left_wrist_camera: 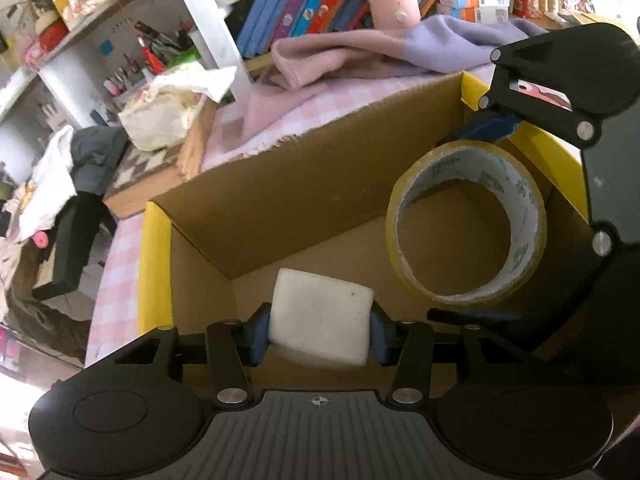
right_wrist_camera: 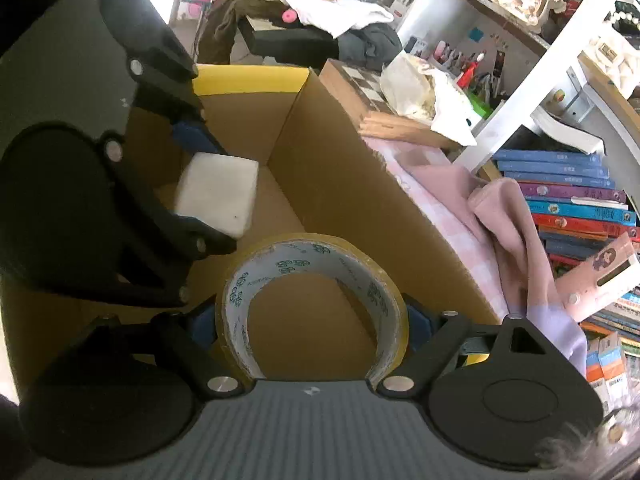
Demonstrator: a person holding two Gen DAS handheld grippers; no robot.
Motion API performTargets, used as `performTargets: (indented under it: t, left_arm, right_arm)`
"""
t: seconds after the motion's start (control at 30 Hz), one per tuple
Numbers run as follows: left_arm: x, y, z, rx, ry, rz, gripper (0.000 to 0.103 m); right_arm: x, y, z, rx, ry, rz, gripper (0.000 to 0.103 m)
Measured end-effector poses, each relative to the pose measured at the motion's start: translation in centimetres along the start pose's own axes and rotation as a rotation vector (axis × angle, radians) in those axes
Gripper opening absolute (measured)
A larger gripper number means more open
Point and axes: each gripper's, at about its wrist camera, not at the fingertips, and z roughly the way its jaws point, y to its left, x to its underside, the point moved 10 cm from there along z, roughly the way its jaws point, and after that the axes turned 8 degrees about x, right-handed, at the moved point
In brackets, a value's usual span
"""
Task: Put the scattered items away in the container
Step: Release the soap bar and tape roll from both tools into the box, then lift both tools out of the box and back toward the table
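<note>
Left wrist view: left tool (left_wrist_camera: 319, 330) clamped on a white block (left_wrist_camera: 320, 316), held over the open cardboard box (left_wrist_camera: 280, 184); tape roll (left_wrist_camera: 466, 222) alongside.

Right wrist view: right tool (right_wrist_camera: 312, 324) clamped on the tape roll (right_wrist_camera: 312, 280), above the box (right_wrist_camera: 360, 184) interior; block (right_wrist_camera: 218, 196) beside it.

Left claw (left_wrist_camera: 319, 330) and right claw (right_wrist_camera: 312, 322) — both clamped, angled downward.

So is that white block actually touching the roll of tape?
Apart. The right wrist view shows bare cardboard box between the white block and the tape roll; the left wrist view shows it too.
</note>
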Motion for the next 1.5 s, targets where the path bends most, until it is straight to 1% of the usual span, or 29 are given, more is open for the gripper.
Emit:
performTargets:
  t: [0.13, 0.2, 0.27, 0.3, 0.33, 0.37, 0.4, 0.47, 0.5, 0.6, 0.7, 0.77, 0.87, 0.93, 1.0, 1.13, 1.3, 1.5]
  left_arm:
    - [0.1, 0.2, 0.3, -0.012, 0.021, 0.013, 0.048]
    - [0.2, 0.3, 0.2, -0.007, 0.025, 0.003, 0.05]
    - [0.1, 0.1, 0.0, -0.005, 0.017, 0.001, 0.051]
    - [0.0, 0.1, -0.1, -0.016, 0.009, 0.0, 0.053]
    - [-0.1, 0.3, -0.3, -0.037, -0.003, -0.002, 0.057]
    - [-0.3, 0.5, -0.6, -0.059, -0.015, -0.008, 0.065]
    - [-0.4, 0.8, -0.9, -0.075, -0.031, -0.016, 0.069]
    - [-0.8, 1.2, -1.8, -0.078, -0.065, -0.038, 0.081]
    - [-1.0, 1.3, -2.4, -0.069, -0.085, -0.049, 0.082]
    - [-1.5, 1.1, -4.1, -0.069, -0.137, -0.054, 0.084]
    - [-1.9, 0.8, -6.2, -0.101, -0.198, -0.048, 0.086]
    - [-2.2, 0.7, -7.9, -0.114, -0.248, -0.06, 0.09]
    - [-2.3, 0.8, -10.3, -0.115, -0.316, -0.091, 0.093]
    - [-2.1, 0.7, -11.6, -0.114, -0.344, -0.106, 0.093]
    - [-1.7, 0.6, -12.6, -0.111, -0.366, -0.118, 0.093]
    - [-0.3, 0.4, -14.8, -0.112, -0.403, -0.142, 0.093]
    - [1.8, 0.2, -17.4, -0.122, -0.452, -0.189, 0.096]
    - [4.9, -0.7, -20.7, -0.141, -0.519, -0.223, 0.097]
  right_arm:
    - [0.0, 0.7, -0.3, -0.009, 0.004, -0.014, 0.087]
    - [0.1, 0.9, -0.5, -0.017, 0.003, -0.015, 0.087]
    - [0.1, 0.8, -0.6, -0.028, -0.001, -0.003, 0.087]
    - [0.0, 0.8, -0.7, -0.041, -0.006, 0.009, 0.088]
    - [0.1, 0.7, -0.8, -0.053, -0.008, 0.017, 0.088]
    - [0.0, 0.7, -0.9, -0.06, -0.014, 0.019, 0.088]
    - [0.0, 0.8, -1.1, -0.064, -0.03, 0.019, 0.09]
    - [-0.1, 0.7, -1.6, -0.054, -0.055, 0.02, 0.094]
    - [-0.2, 0.7, -1.8, -0.053, -0.065, 0.028, 0.097]
    - [-0.9, 0.4, -3.2, -0.053, -0.115, 0.052, 0.099]
    - [-1.5, -0.3, -4.7, -0.009, -0.161, 0.059, 0.101]
    - [-1.8, -0.9, -5.9, 0.003, -0.182, 0.09, 0.103]
    - [-2.0, -1.8, -8.0, 0.037, -0.212, 0.139, 0.103]
    - [-2.1, -2.1, -9.4, 0.069, -0.229, 0.167, 0.103]
    - [-2.2, -2.1, -10.6, 0.081, -0.244, 0.191, 0.103]
    - [-2.3, -1.3, -12.9, 0.115, -0.274, 0.216, 0.103]
    - [-2.2, -0.1, -15.8, 0.166, -0.312, 0.257, 0.103]
    - [-1.3, 1.0, -19.4, 0.244, -0.348, 0.364, 0.103]
